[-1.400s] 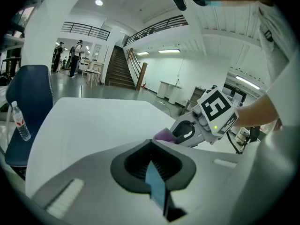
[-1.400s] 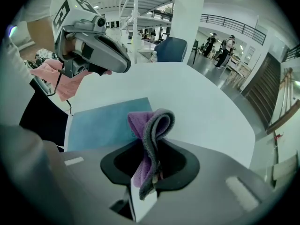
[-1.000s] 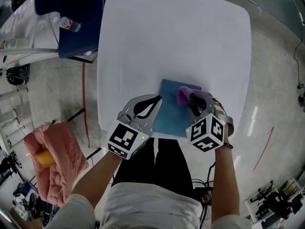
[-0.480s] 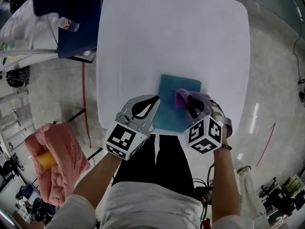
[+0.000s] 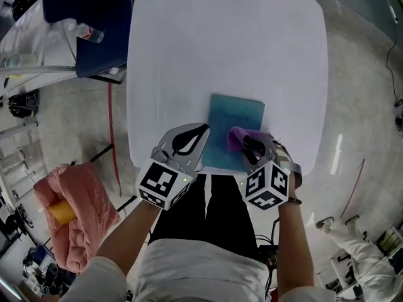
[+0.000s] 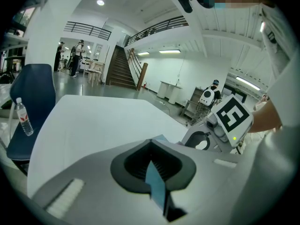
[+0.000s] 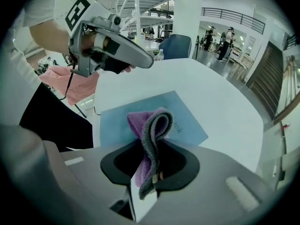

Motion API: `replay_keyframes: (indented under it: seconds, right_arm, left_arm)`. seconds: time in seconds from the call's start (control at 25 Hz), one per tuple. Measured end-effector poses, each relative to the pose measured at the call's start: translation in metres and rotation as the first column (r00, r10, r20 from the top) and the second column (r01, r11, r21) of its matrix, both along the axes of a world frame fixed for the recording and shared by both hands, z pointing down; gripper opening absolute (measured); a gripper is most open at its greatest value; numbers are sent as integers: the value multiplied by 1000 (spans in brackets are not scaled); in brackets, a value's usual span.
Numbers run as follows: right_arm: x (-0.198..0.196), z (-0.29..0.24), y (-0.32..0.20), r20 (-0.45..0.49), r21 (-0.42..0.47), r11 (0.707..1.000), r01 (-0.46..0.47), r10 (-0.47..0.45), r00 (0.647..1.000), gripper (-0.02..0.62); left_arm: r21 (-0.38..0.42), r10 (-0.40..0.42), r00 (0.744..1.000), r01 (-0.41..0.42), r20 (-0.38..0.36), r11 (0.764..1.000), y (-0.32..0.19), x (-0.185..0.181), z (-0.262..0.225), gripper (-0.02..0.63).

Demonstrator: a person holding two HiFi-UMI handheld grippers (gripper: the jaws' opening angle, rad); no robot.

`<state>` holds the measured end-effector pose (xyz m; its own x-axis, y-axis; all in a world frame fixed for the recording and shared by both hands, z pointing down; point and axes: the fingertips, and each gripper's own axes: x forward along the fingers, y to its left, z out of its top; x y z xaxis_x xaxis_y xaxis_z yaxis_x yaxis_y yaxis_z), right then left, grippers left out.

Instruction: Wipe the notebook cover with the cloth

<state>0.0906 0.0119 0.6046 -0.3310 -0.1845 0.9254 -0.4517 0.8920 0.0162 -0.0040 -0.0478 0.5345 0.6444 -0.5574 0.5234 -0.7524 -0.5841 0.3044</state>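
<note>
White table fills most of head view. Blue chair sits at its far-left side, w/ a water bottle by it; red label, unreadable. Teal notebook lies flat near table's front edge. Cover print is partly behind the cloth; only "ook" is legible in right gripper view. Left gripper: jaws closed down on notebook's left edge, thin teal strip btw. them. Right gripper: jaws clamped on folded purple cloth, grey on one side, resting on cover's near-right part.
</note>
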Motion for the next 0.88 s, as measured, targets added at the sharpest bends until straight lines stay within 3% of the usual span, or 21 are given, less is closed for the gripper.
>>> replay_keyframes:
  seconds: [0.88]
  right_arm:
    - [-13,1,79,9,-103,995,16,-16,1000,112]
  left_arm:
    - [9,45,999,-45,19,999,12,3,2,0]
